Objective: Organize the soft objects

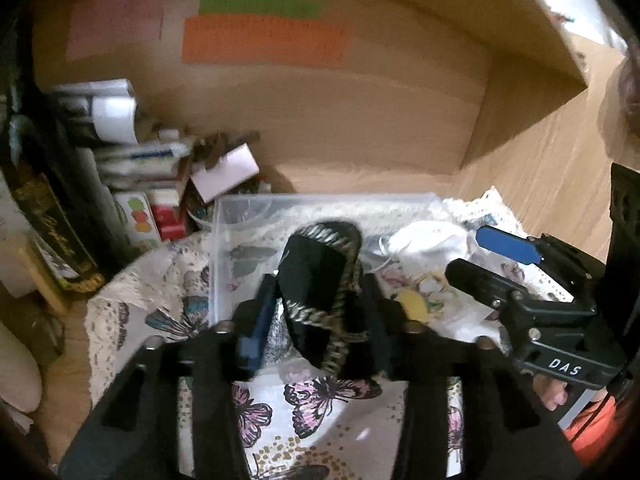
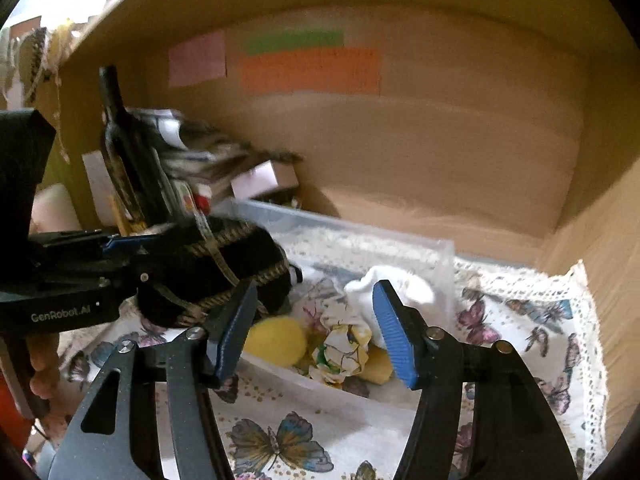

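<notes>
Now, left wrist view: left gripper pinches black knitted item between its fingers, item standing up toward 12 o'clock. Clear plastic bin lies just beyond, also at 12 o'clock, on butterfly cloth.

Right wrist view: right gripper spread wide, holding nothing. Black item at 10 o'clock, hanging over bin's left part. Yellow ball, floral cloth, white sock lie inside bin. Judgement: left gripper is nearer; drop goes straight down.
</notes>
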`<state>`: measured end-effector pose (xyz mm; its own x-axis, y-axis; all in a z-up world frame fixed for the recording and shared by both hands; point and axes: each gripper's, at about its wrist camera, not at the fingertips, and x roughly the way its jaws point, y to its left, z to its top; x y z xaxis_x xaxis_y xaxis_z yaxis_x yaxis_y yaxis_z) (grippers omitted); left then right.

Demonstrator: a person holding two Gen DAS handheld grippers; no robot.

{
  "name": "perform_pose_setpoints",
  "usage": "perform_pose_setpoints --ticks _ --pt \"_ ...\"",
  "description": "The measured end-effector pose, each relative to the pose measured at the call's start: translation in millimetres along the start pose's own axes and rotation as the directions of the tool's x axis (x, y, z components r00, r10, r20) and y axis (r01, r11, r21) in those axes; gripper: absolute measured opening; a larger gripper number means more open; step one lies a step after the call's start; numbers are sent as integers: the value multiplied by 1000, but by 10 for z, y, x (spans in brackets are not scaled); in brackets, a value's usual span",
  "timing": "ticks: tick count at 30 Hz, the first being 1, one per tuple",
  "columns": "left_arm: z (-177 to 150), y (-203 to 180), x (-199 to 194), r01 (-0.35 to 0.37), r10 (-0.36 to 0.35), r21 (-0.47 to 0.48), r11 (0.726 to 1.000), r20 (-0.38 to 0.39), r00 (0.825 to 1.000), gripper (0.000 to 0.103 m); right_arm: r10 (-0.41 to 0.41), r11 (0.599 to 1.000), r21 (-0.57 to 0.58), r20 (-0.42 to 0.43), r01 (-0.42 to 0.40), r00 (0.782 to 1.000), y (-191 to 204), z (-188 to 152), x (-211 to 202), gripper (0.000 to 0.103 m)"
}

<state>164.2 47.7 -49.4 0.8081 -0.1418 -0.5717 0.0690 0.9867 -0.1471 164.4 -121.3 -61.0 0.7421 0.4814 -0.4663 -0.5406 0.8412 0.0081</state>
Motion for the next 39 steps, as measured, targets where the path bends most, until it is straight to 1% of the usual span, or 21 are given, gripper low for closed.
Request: perform_pose_setpoints --ticks 2,4,5,7,9,10,13,14,15,16,18,19,21,23,31,39 --pt "27 -44 -127 -20 19 15 1000 44 999 61 -5 1000 2 36 5 999 -4 28 -152 60" --pt "60 -87 -253 -35 33 28 999 73 997 61 -8 1000 7 63 7 998 0 44 -270 63" --pt "69 -99 -291 -31 28 28 999 80 996 61 -8 1000 10 82 7 997 -3 50 -359 65" --pt "71 -139 -419 -22 18 29 999 105 994 63 -17 1000 13 114 16 993 1 55 -486 71" --pt "52 -196 -559 -33 28 35 999 143 989 67 -30 999 17 155 28 988 5 49 -660 76" --pt "34 -231 -654 -43 36 40 998 171 985 68 -30 999 21 170 27 985 7 51 -724 80" --pt "-33 -342 -917 -64 49 54 996 247 968 71 -30 999 36 226 22 974 6 43 -958 85" --pt "-42 -362 -975 -65 49 54 996 262 964 77 -28 999 41 238 18 971 12 43 -1016 86" --pt "-59 -387 -1058 -65 48 50 997 284 958 83 -23 999 46 247 12 969 9 38 -1065 89" --pt "-74 -406 -1111 -63 47 45 997 299 953 85 -21 999 50 254 8 967 13 34 -1092 96" --pt "-100 -440 -1203 -64 48 38 997 324 945 90 -25 998 62 278 8 960 17 11 -1176 103" --pt "-116 -459 -1248 -66 50 38 997 336 941 91 -29 998 64 290 10 957 22 -2 -1217 103" --pt "-140 -490 -1305 -78 61 36 996 351 934 99 -33 998 61 301 15 953 40 -22 -1272 103" --pt "-173 -513 -1362 -88 70 30 996 370 926 101 -37 998 57 308 20 951 57 -39 -1319 103" --pt "-249 -585 -1461 -84 64 33 996 387 920 103 -37 998 54 314 21 949 86 -106 -1393 103" --pt "-277 -625 -1463 -110 82 48 993 402 912 103 -33 998 59 307 15 951 91 -121 -1379 103"
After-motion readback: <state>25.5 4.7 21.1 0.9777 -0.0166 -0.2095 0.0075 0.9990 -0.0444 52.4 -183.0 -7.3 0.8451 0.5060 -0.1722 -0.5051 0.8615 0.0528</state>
